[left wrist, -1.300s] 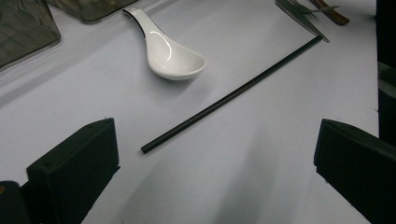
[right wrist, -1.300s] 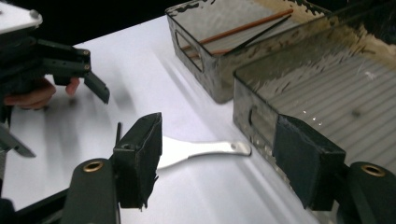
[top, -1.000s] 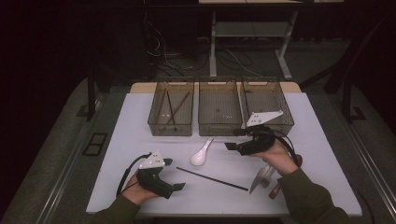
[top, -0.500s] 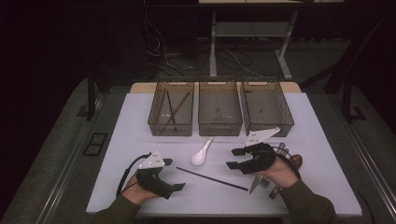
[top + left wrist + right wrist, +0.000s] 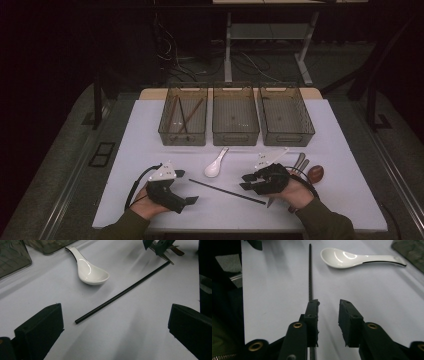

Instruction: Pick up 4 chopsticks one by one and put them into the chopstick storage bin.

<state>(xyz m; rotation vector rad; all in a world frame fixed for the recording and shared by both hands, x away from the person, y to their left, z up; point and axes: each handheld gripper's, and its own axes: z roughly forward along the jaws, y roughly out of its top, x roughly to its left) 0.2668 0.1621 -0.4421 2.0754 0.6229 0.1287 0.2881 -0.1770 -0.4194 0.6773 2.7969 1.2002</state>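
A thin black chopstick (image 5: 227, 192) lies slantwise on the white table (image 5: 150, 130), between the two grippers. My right gripper (image 5: 246, 183) is low over its right end. Its jaws have just been closing, and a gap still shows between them. In the right gripper view the chopstick (image 5: 310, 270) runs under the left jaw, and nothing is pinched at the right gripper (image 5: 328, 302). My left gripper (image 5: 187, 187) rests at the front left with its jaws wide apart. In the left gripper view the left gripper (image 5: 115, 340) faces the chopstick (image 5: 120, 293) and a white ceramic spoon (image 5: 90, 272).
Three clear bins stand in a row at the back: the left bin (image 5: 165, 131) holds chopsticks, while the middle bin (image 5: 235, 135) and the right bin (image 5: 287, 136) look bare. The white spoon (image 5: 215, 165) lies mid-table. Metal utensils (image 5: 300, 161) and a brown spoon (image 5: 315, 174) lie beside the right hand.
The right gripper came down and toward the person, onto the chopstick's right end, and its jaws narrowed. The left gripper stayed put.
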